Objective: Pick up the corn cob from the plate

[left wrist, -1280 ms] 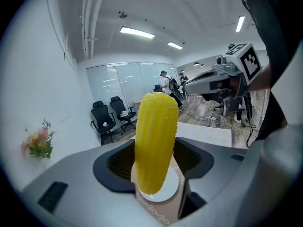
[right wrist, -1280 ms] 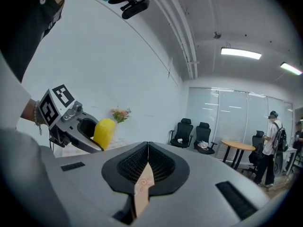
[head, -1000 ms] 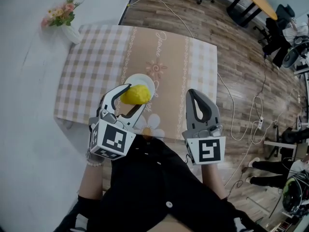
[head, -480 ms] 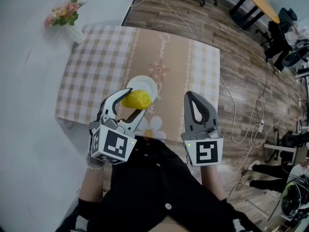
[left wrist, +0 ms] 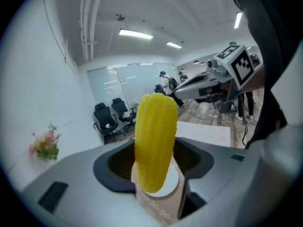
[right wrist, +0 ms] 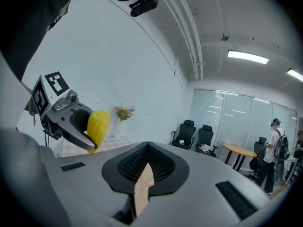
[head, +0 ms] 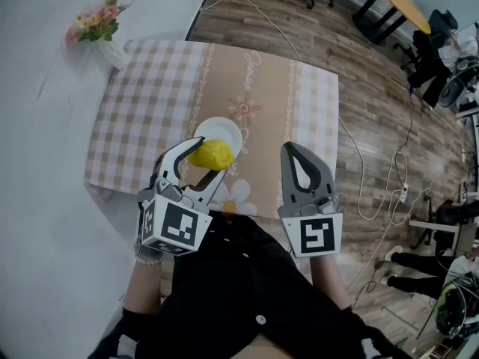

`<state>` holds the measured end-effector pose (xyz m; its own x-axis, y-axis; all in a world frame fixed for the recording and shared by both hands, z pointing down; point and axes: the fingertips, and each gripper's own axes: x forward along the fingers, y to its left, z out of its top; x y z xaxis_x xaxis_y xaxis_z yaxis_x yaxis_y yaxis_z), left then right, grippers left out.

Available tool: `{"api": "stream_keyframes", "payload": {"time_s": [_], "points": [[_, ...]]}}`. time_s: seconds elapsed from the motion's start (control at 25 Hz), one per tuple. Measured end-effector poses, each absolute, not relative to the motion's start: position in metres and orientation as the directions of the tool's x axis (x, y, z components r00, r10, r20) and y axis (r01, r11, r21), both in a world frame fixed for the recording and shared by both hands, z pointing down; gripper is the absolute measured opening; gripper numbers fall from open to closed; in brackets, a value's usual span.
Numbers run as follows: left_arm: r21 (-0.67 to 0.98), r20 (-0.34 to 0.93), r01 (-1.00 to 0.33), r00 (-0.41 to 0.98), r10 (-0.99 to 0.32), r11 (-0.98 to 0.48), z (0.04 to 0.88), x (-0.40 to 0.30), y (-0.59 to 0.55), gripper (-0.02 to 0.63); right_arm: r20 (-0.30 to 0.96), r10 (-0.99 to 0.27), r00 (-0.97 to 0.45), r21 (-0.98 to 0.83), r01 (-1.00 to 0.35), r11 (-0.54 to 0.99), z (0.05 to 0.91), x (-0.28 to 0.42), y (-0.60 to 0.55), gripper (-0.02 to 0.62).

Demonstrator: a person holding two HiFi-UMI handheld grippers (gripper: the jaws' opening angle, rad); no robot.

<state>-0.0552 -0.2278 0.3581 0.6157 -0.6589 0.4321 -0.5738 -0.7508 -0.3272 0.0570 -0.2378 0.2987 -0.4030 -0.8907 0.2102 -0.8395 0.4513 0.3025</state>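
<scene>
Corn cob (head: 213, 155), bright yellow, is gripped around its middle by the left gripper (head: 208, 152), whose two jaws press on its sides. In the left gripper view the cob (left wrist: 155, 141) stands upright between the dark pads, both its ends sticking out past them. It looks lifted off the white plate (head: 224, 123): that view shows the plate (left wrist: 166, 186) lower down and beyond the cob's bottom end, and in the head view the cob overlaps only the plate's near edge.

The plate rests on the tan middle strip of a tablecloth (head: 150, 111) that has beige and white checks on both sides and a flower pattern near the front edge. A vase of pink flowers (head: 101, 32) stands at the table's far left corner, well apart from the plate.

The right gripper (head: 296, 149) is held to the right of the left one, near the table's front edge, with its jaws closed together; in its own view the right gripper (right wrist: 147, 148) shows just a thin slit of tablecloth between the pads, and the cob (right wrist: 98, 125) appears off to the left in the other gripper's jaws.

The person's black clothing (head: 239, 290) fills the bottom of the head view. Around the table is a wood floor (head: 374, 88) with cables (head: 359, 170) lying on it, and black office chairs (right wrist: 196, 134) stand by a glass wall.
</scene>
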Motion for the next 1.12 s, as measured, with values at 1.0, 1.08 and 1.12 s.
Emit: {"api": "stream_keyframes", "payload": {"time_s": [1.0, 1.08, 1.12], "points": [[-0.334, 0.435, -0.56, 0.622, -0.651, -0.758, 0.3559, -0.0497, -0.2281, 0.259, 0.231, -0.883, -0.409, 0.304, -0.832, 0.465, 0.3054, 0.0575, -0.2337, 0.04], [-0.336, 0.436, -0.56, 0.621, -0.652, -0.758, 0.3557, -0.0495, -0.2282, 0.259, 0.231, -0.882, -0.411, 0.307, -0.829, 0.467, 0.3051, 0.0574, -0.2339, 0.04], [-0.336, 0.436, -0.56, 0.621, -0.652, -0.757, 0.3556, -0.0495, -0.2283, 0.259, 0.232, -0.882, -0.411, 0.308, -0.828, 0.468, 0.3052, 0.0574, -0.234, 0.04]]}}
